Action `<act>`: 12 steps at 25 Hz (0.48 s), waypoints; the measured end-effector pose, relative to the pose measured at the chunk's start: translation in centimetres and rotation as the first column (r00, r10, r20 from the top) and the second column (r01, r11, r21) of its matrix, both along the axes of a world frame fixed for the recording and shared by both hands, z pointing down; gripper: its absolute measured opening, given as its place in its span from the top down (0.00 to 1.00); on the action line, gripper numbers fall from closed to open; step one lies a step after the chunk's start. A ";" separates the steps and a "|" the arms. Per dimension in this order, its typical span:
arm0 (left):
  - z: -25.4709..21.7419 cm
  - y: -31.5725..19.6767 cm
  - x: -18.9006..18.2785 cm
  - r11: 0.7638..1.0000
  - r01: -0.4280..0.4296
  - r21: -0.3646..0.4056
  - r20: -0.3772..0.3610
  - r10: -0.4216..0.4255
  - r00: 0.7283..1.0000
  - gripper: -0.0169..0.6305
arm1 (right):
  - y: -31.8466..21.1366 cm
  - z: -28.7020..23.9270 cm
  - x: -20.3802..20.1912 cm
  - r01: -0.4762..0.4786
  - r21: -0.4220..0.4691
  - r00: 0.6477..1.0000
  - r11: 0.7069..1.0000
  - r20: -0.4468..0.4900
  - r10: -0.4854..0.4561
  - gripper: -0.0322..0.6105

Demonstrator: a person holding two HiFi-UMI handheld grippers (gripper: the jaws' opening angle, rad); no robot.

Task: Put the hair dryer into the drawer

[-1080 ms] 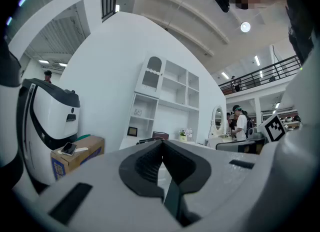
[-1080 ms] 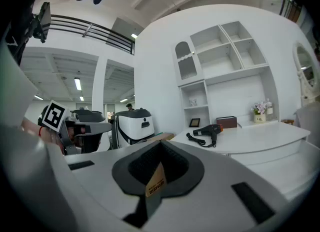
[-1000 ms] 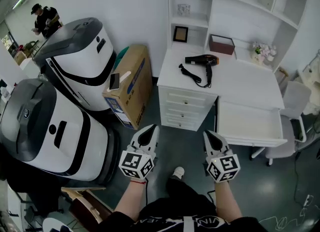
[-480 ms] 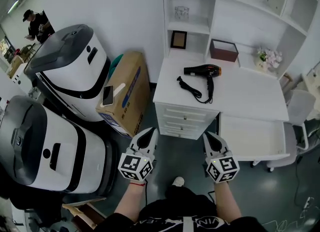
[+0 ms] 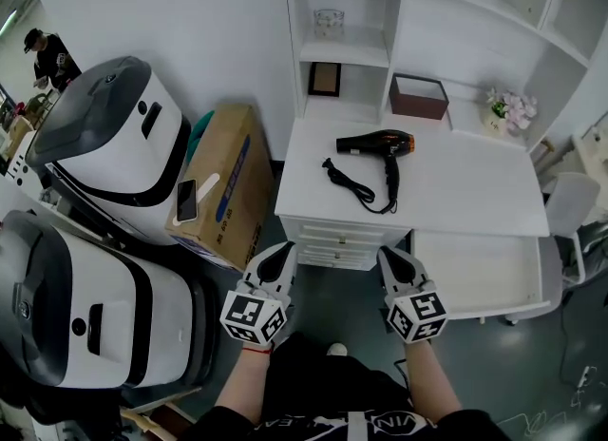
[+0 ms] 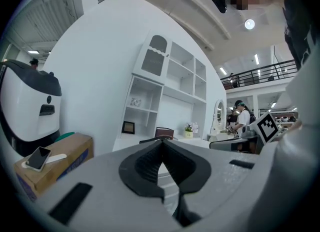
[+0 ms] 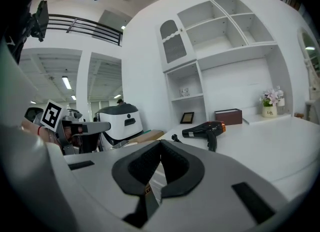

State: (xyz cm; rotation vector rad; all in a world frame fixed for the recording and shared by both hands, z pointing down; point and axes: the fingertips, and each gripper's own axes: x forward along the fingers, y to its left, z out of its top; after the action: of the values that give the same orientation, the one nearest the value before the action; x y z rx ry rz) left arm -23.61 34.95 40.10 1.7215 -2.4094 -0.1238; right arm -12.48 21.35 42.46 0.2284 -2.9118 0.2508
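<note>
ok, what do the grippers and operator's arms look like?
The left gripper and right gripper match: light grey shells tapering to a point, black ribbed pads inside, and a white cube with black square markers at the back. The person wears a black top; forearms uncovered.

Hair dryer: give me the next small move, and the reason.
Probably carry the right gripper forward over the desk toward the hair dryer and open its jaws. The dryer lies untouched on the desk, while this gripper and the left gripper are shut, empty and short of the desk.

Hair dryer (image 5: 375,143) looks glossy plastic, desk (image 5: 465,192) smooth painted white, box (image 5: 228,192) cardboard
</note>
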 end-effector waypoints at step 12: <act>1.3 -11.2 -6.2 0.963 -0.252 -0.096 0.037 0.257 0.966 0.96 | -7.7 2.1 -5.5 -0.116 -0.040 0.992 0.992 -0.055 0.113 0.94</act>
State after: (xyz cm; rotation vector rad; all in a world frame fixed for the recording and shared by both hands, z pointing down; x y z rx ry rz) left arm -29.82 23.75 41.44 1.9930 -2.1637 0.0621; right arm -17.94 13.69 44.56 0.3899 -2.8413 0.3208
